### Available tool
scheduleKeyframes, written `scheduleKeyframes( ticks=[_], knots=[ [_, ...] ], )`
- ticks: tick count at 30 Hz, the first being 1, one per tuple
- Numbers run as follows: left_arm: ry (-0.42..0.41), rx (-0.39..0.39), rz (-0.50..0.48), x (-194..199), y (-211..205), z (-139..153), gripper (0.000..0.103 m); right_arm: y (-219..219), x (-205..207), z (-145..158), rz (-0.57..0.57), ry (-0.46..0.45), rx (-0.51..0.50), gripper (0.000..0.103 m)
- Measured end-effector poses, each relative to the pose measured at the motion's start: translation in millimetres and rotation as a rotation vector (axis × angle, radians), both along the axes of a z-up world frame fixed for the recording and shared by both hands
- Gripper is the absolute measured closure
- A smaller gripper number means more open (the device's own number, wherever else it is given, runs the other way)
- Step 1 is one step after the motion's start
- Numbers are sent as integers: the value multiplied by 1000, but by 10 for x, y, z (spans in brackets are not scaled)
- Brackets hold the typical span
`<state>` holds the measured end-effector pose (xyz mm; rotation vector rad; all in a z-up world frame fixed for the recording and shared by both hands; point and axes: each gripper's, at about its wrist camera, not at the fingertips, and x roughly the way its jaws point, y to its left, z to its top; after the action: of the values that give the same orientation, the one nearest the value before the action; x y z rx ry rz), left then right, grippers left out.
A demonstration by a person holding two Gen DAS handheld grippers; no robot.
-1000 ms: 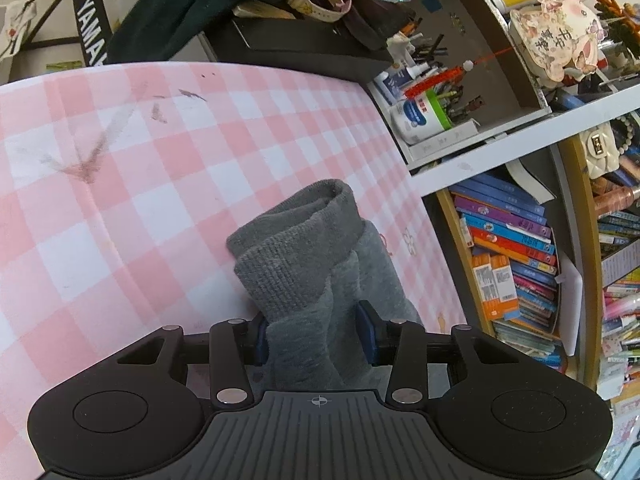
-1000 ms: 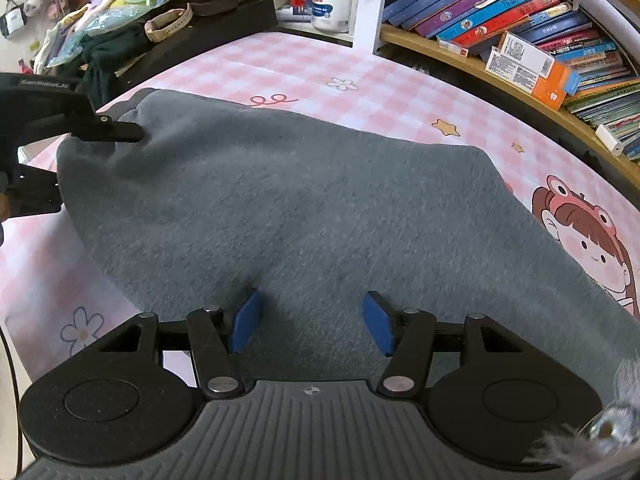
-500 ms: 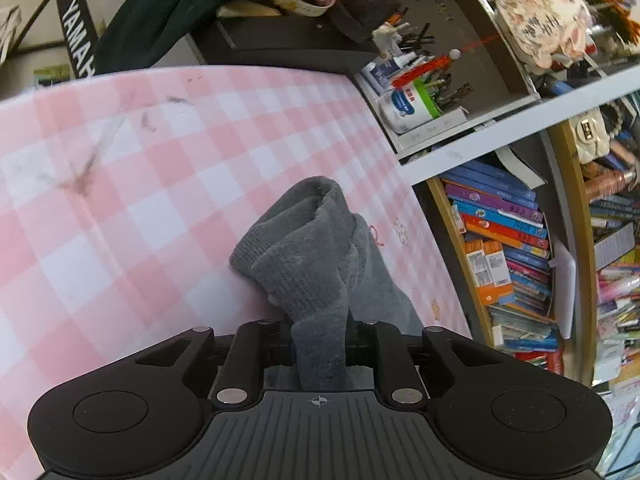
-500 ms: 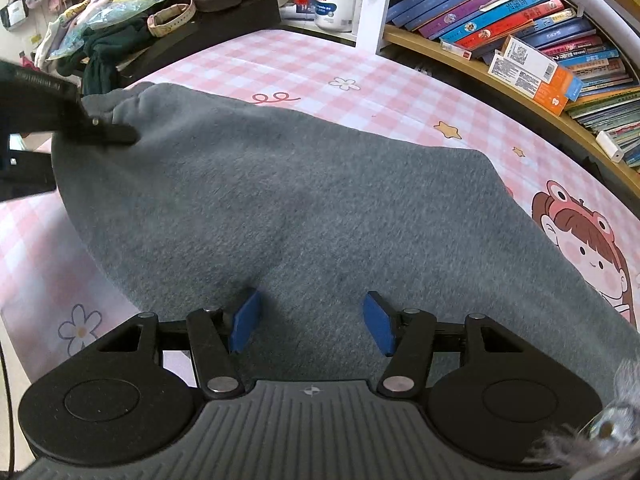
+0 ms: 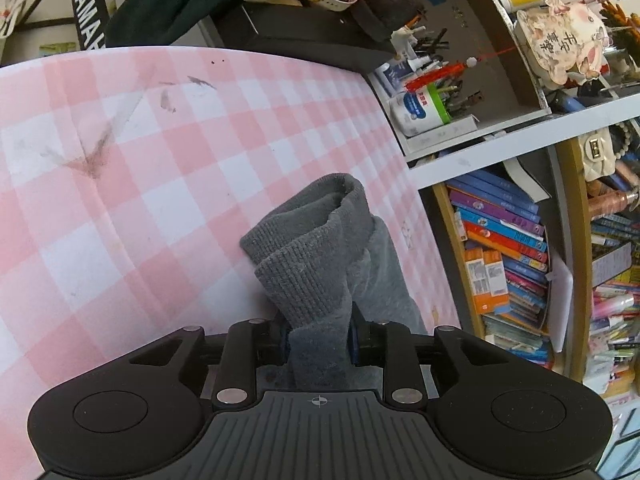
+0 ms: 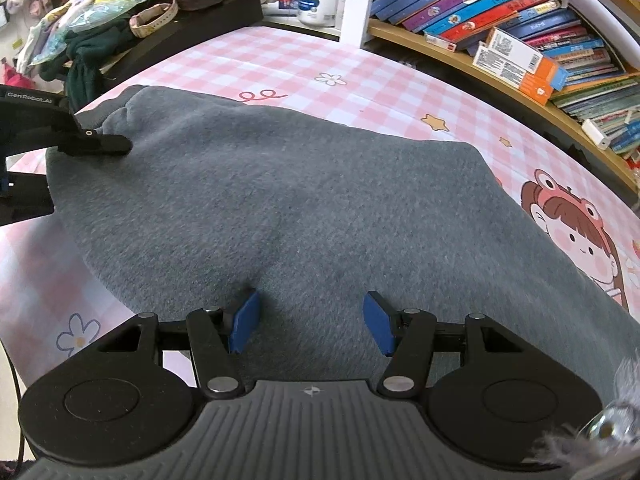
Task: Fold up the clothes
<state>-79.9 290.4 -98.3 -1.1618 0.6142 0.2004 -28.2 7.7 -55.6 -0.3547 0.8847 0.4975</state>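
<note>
In the left wrist view, the left tongs (image 5: 319,344) are pinching the ribbed cuff (image 5: 304,264) of a grey garment (image 5: 380,280); the knit is squeezed between the two blue pads and bunches up in front of them. The garment lies on the desk (image 5: 140,200), which carries a pink checked cloth, and the cuff is at the garment's end that is far from the bookshelf (image 5: 504,256). Beyond the garment, next to the desk's far edge, a white cup (image 5: 420,108) holds pens and small tools. The bookshelf, to the right of the garment, is packed with leaning books.

In the right wrist view, the right tongs (image 6: 311,322) are spread, and they hover over the near part of the garment (image 6: 320,208) with only flat cloth under the gap, nothing pinched. The left tongs (image 6: 92,142) show at the garment's left end, on the cuff. The garment is spread wide over the desk (image 6: 360,80).

To do this step well, the left tongs probably should keep a firm pinch and carry the cuff over the body of the garment in one slow arc, so the cloth does not slip out. The right tongs could press or pinch the garment near its edge, so that it stays flat and the fold line comes straight. A loose pinch may let the thick cuff drop.
</note>
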Motion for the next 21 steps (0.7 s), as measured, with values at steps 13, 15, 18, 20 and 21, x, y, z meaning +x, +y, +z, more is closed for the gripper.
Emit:
scheduleKeyframes(
  ticks=[13, 15, 18, 20, 21],
  knots=[
    [-163, 285, -187, 95, -406, 729, 85, -29, -42, -10, -51, 9, 33, 48],
    [-186, 361, -222, 111, -547, 860, 85, -51, -26, -13, -33, 10, 43, 48],
    [-179, 499, -270, 146, -813, 1037, 85, -145, -11, 6, 16, 13, 78, 49],
    [-164, 599, -306, 170, -1016, 1147, 85, -257, -4, 68, 33, 13, 123, 49],
    [-158, 641, -321, 179, -1103, 1191, 85, -337, 5, 116, 32, 6, 155, 49]
  ],
)
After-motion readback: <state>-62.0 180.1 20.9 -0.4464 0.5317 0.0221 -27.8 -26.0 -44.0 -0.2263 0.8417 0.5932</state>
